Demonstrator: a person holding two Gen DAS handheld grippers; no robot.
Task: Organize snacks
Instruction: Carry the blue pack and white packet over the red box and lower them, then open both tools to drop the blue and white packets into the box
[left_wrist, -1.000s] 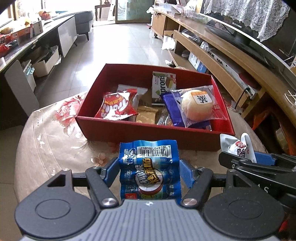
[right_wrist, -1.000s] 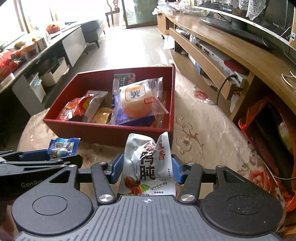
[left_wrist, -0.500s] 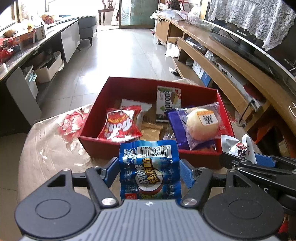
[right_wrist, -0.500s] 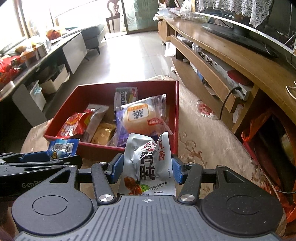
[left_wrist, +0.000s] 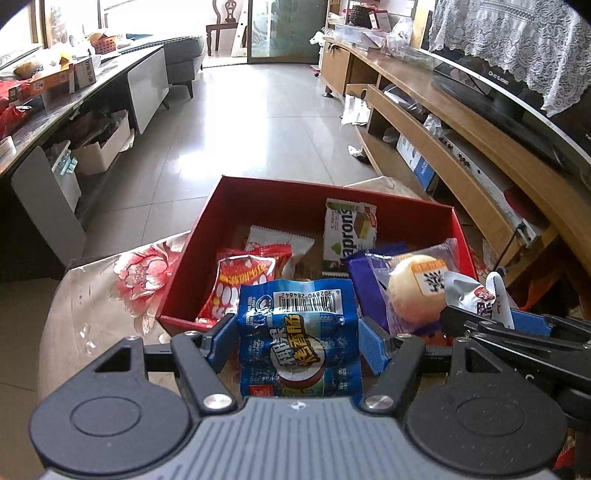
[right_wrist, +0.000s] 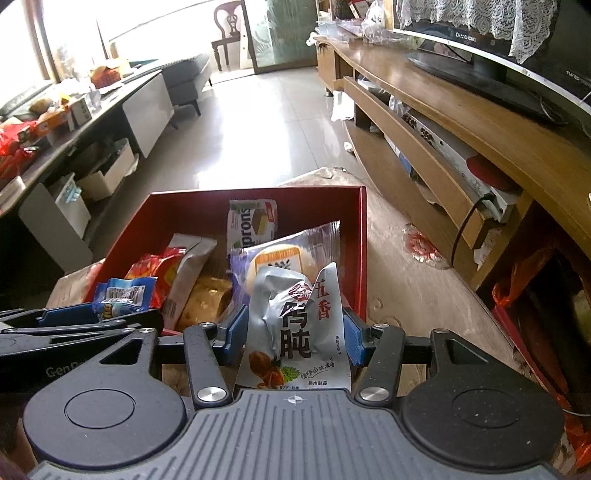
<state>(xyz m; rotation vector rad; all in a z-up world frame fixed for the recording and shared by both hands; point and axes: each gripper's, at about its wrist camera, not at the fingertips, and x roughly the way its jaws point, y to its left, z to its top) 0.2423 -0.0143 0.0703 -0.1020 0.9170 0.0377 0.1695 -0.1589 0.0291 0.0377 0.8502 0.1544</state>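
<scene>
My left gripper (left_wrist: 297, 341) is shut on a blue snack packet (left_wrist: 299, 332) and holds it above the near wall of the red box (left_wrist: 456, 227). My right gripper (right_wrist: 293, 332) is shut on a silver snack pouch (right_wrist: 295, 325), held beside the left one over the box's (right_wrist: 364, 240) near right corner. In the box lie a red packet (left_wrist: 240, 280), a green and white wafer packet (left_wrist: 349, 230), a round bun in a purple wrapper (left_wrist: 410, 291) and a few others.
The box stands on a table with a floral cloth (left_wrist: 110, 295). A long wooden TV stand (right_wrist: 480, 147) with a TV runs along the right. A grey cabinet (left_wrist: 144, 88) with clutter stands at the left, tiled floor beyond.
Both grippers have risen and moved forward with their packets, from in front of the box's near wall to over its near edge.
</scene>
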